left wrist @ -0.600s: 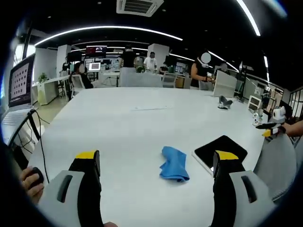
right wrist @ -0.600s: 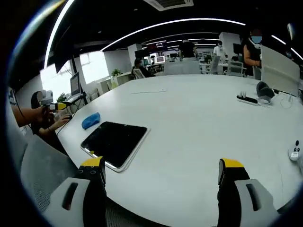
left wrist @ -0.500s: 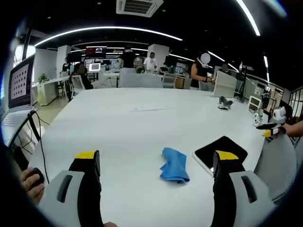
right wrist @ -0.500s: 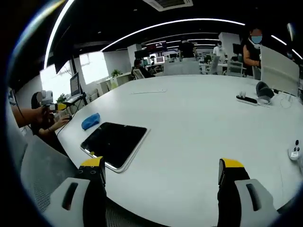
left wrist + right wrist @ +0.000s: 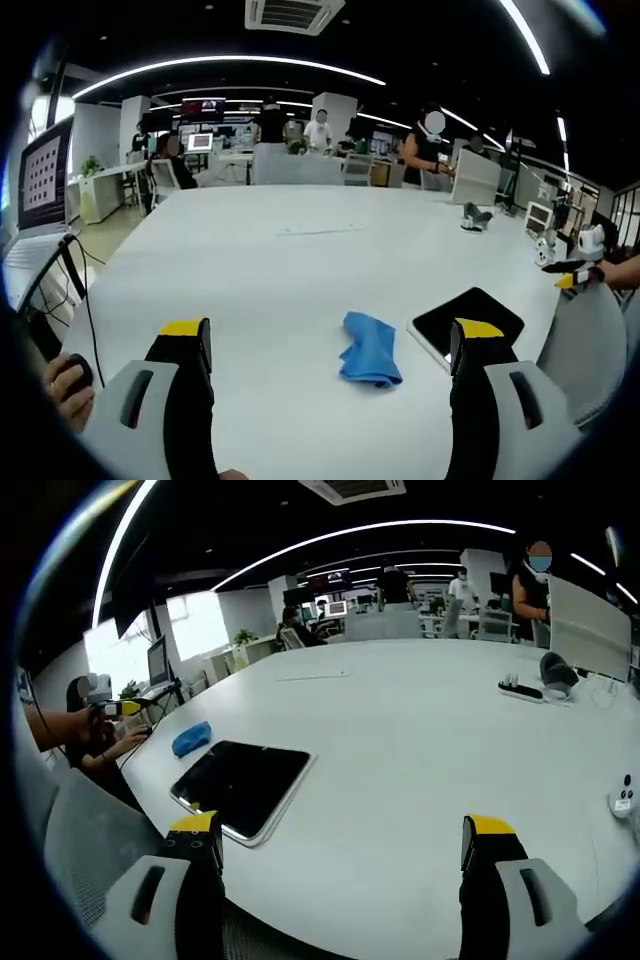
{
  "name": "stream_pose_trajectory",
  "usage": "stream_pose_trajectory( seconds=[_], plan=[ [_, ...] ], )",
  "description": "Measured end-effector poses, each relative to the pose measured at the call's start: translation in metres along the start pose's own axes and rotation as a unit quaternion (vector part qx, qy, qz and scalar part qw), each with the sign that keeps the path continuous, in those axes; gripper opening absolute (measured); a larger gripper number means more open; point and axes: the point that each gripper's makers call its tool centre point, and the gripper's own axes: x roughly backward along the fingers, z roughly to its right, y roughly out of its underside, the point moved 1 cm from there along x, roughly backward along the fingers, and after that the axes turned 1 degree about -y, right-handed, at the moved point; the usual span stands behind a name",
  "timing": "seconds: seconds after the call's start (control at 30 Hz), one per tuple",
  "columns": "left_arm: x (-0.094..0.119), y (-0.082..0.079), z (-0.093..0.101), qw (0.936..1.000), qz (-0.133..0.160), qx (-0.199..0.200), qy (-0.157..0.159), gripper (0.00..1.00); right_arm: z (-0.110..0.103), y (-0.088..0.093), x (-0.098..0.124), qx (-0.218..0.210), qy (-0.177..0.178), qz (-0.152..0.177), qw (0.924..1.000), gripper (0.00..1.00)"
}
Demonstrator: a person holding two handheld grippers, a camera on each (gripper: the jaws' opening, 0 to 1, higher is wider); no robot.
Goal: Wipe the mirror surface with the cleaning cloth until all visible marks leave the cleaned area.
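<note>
Across both views a big white table point(image 5: 300, 270) runs out to 12 o'clock, office desks and people far behind; scene matches the frames from half a second ago, nothing on the table has shifted, only a tiny camera drift. Mirror point(image 5: 243, 782), a dark flat slab with a pale edge, lies at 9 o'clock in the right gripper view, near the table's edge, its near corner touching the left jaw's yellow tip in the picture; in the left gripper view it sits at 3 o'clock point(image 5: 468, 314), partly behind the right jaw. Cleaning cloth point(image 5: 369, 350), blue and crumpled, lies just beside the mirror at 5 o'clock of centre in the left gripper view, not touching it; in the right gripper view it is a small blue lump point(image 5: 191, 737) at 9 o'clock, past the mirror. Left gripper point(image 5: 331, 340) hangs over the table, jaws spread wide, nothing between them; right gripper point(image 5: 341, 838) likewise spread wide and empty, above bare tabletop; neither touches cloth or mirror.
</note>
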Motion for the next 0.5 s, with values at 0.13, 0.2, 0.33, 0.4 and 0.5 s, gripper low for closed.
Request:
stream_pose_trajectory(
  seconds=[0.13, 0.2, 0.33, 0.4, 0.5],
  plan=[
    [-0.0009, 0.0011, -0.0001, 1.0, -0.001, 0.0, 0.001, 0.99, -0.0001, 0.0, 0.0001, -0.001, 0.0, 0.001, 1.0, 0.99],
    [-0.001, 0.0017, 0.0, 1.0, 0.0, 0.0, 0.001, 0.99, 0.0008, 0.0007, -0.0002, 0.0, 0.0, 0.001, 1.0, 0.99],
    [-0.0012, 0.0042, 0.0002, 1.0, -0.003, 0.0, 0.001, 0.99, 0.0004, 0.0002, 0.0, -0.002, 0.0, 0.002, 1.0, 0.99],
    [-0.0014, 0.0037, -0.0003, 1.0, -0.002, 0.001, 0.001, 0.99, -0.0001, -0.0006, 0.0002, -0.003, 0.0, 0.003, 1.0, 0.99],
    [-0.0019, 0.0035, -0.0019, 1.0, -0.002, 0.0, 0.0, 0.99, 0.0006, -0.0002, -0.0004, -0.003, -0.001, 0.002, 1.0, 0.99]
  ],
)
